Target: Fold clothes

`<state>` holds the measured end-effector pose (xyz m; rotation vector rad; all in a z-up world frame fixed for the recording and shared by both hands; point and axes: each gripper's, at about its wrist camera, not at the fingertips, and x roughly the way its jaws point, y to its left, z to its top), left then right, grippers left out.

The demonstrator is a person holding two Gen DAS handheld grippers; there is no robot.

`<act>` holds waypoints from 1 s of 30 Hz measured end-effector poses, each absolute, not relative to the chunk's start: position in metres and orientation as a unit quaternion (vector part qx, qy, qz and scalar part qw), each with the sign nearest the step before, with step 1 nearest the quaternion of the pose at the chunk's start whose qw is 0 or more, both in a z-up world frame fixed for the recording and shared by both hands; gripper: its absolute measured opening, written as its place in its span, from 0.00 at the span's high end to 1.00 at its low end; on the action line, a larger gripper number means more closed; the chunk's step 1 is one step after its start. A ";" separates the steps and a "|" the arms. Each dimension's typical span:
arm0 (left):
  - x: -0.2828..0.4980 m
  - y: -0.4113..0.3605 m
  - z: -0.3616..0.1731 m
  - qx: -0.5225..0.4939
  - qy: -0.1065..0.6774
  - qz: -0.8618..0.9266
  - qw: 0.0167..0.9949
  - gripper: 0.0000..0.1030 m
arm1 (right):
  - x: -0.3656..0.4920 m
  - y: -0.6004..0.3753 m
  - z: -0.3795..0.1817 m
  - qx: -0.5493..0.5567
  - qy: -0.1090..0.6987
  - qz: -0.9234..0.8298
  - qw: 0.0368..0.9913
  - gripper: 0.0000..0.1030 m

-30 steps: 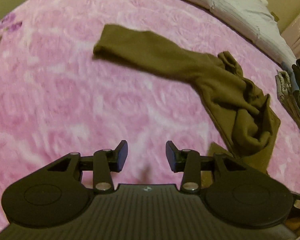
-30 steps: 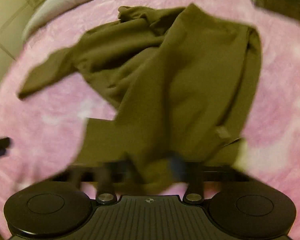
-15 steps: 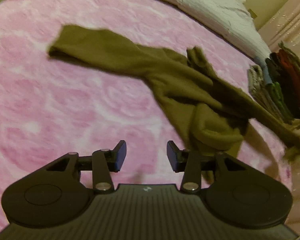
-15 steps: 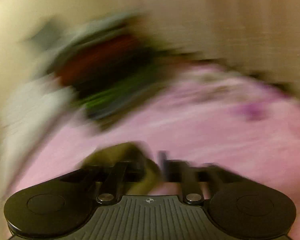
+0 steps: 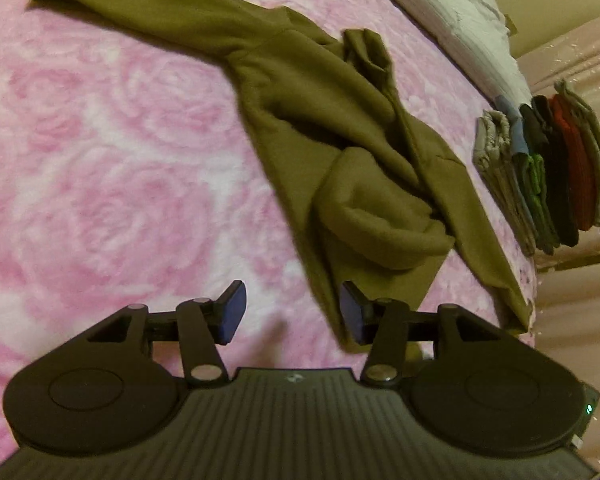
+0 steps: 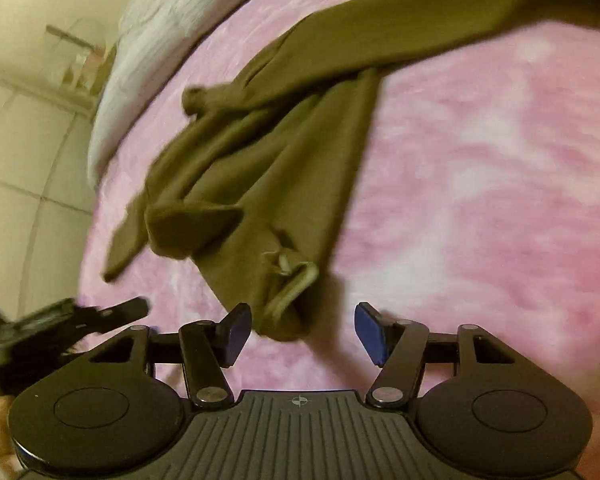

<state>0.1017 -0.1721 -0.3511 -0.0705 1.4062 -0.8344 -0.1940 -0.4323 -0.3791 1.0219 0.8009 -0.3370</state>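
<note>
An olive-green garment lies crumpled and twisted on the pink rose-patterned blanket, one long sleeve stretched to the upper left. My left gripper hovers at its near end, jaws opening; the cloth's lower edge reaches just inside the right pad, untouched. In the right wrist view the garment shows a pale-edged opening with a label. My right gripper is over that end, jaws closing. The cloth's tip lies between them near the left pad, not pressed.
A stack of folded clothes in grey, green, black and red stands at the blanket's right edge. White bedding runs along the far side. The left gripper shows at the right wrist view's lower left, beside a tiled surface.
The right gripper let go of the garment, swung away in a blur and came back over its end. The left gripper moved closer to the garment and its jaws spread wider.
</note>
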 end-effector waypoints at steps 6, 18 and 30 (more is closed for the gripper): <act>0.109 -0.129 -0.333 -0.020 0.625 -0.347 0.699 0.55 | -0.194 -0.380 -0.329 0.257 0.432 -0.078 0.861 0.99; 0.034 -0.159 -0.373 -0.054 0.673 -0.380 0.632 0.55 | -0.269 -0.446 -0.288 0.097 0.485 -0.254 0.831 0.99; 0.039 -0.191 -0.415 -0.155 0.701 -0.355 0.599 0.57 | -0.296 -0.498 -0.330 0.238 0.486 -0.325 0.775 0.98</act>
